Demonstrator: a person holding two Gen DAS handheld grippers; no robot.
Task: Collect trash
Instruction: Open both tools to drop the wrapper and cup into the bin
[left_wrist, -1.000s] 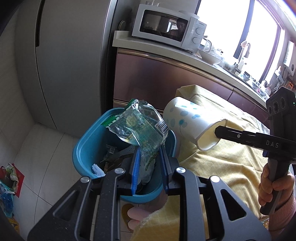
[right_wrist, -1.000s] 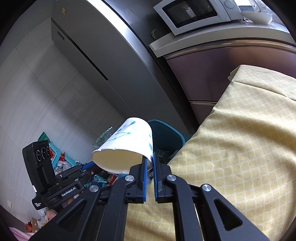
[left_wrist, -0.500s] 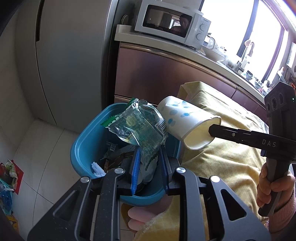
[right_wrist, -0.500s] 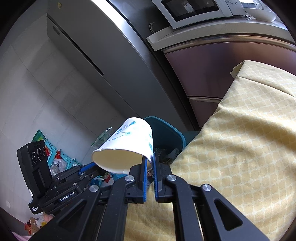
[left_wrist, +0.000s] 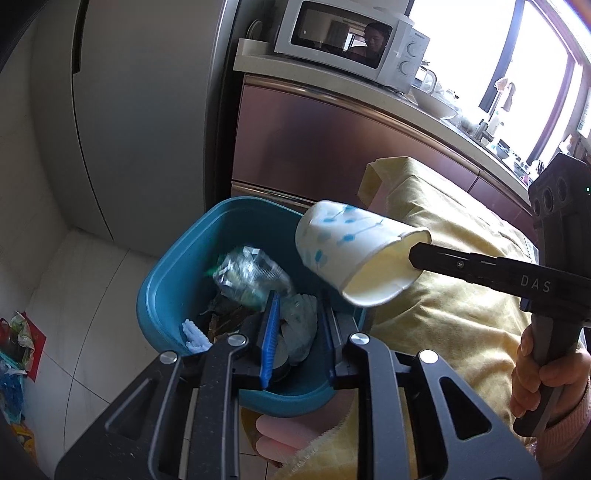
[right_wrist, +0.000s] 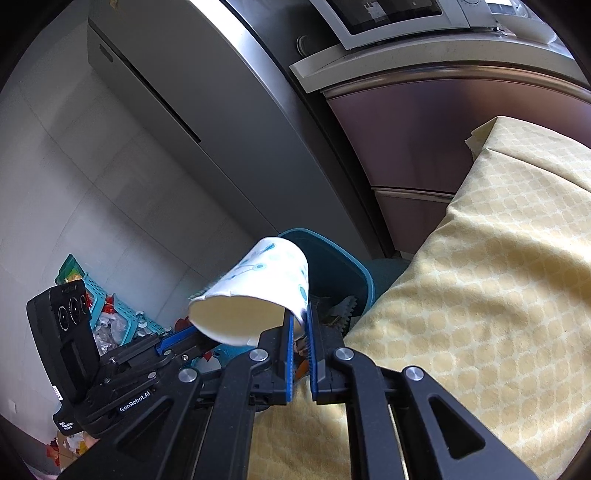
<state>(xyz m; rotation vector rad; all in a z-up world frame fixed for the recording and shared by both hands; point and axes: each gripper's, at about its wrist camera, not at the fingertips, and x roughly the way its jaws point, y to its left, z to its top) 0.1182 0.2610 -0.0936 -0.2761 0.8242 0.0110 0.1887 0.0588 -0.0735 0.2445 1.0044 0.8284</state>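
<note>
Wrapper (left_wrist: 251, 275) released; left hand-held gripper (left_wrist: 295, 332) closing, angled binward.

place: home kitchen | ahead, above left gripper (left_wrist: 297, 334): microwave (left_wrist: 351, 44) on counter (left_wrist: 369, 92) | ahead left: tall fridge (left_wrist: 147, 110) | far right: sink tap (left_wrist: 508, 96) by window (left_wrist: 461, 48)

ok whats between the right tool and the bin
only the paper cup: the right tool pinches its rim, and the cup sticks out over the blue bin. the left wrist view shows it best
</note>
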